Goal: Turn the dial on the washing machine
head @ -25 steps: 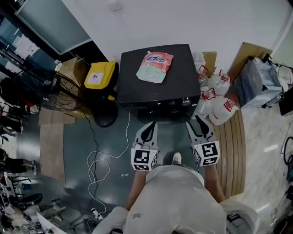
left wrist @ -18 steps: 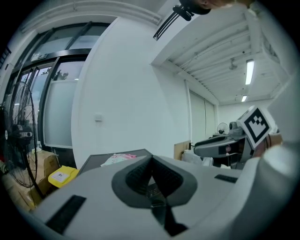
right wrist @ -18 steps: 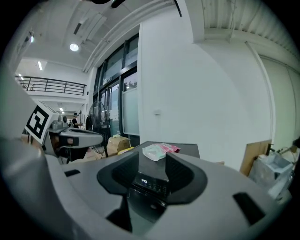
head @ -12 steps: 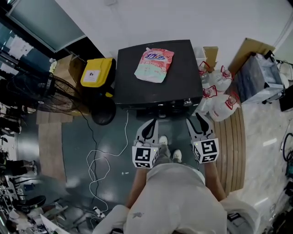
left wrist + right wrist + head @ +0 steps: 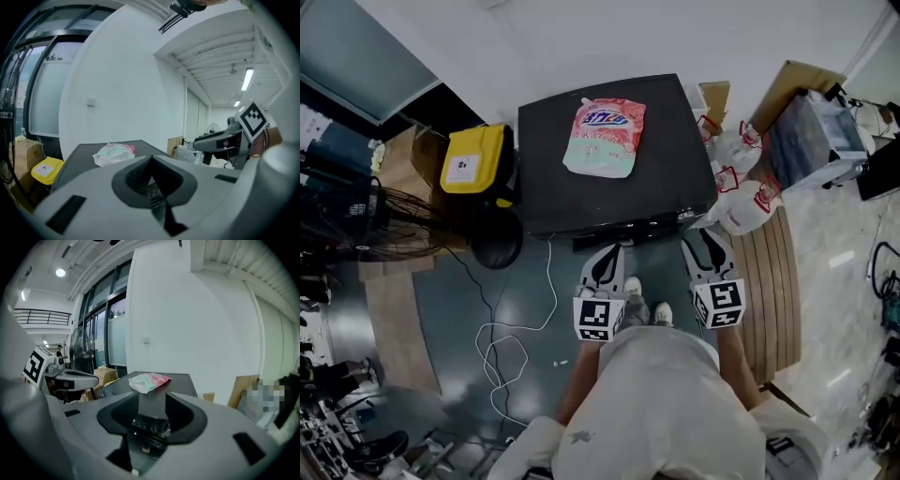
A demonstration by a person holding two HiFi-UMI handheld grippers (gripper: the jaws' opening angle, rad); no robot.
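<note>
1. A person in pale clothing [image 5: 661, 403] stands on a dark floor [image 5: 459, 309]. Their grey shoes [image 5: 649, 312] show between the two grippers, and a thin white cable [image 5: 517, 330] loops over the floor to the left.
2. The left gripper [image 5: 606, 255] has its jaws closed tip to tip with nothing caught in them. It hangs just in front of the washer.
3. The right gripper [image 5: 699, 240] shows a narrow gap between its jaws, which is also empty. In its own view the control panel appears through that gap.
4. The black, flat-topped washing machine [image 5: 553, 187] stands directly ahead. Its small silver dial [image 5: 680, 217] sits at the right end of the front panel, near the right gripper's tips but apart from them.
5. A soft pink and pale green pouch [image 5: 602, 138] lies on the washer's lid, toward the back.
6. A yellow plastic case [image 5: 471, 159] stands just left of the washer. White bags with red print [image 5: 741, 199] are piled at its right, beside a slatted wooden platform [image 5: 772, 291].
7. A plain white wall [image 5: 581, 37] rises behind the washer.
</note>
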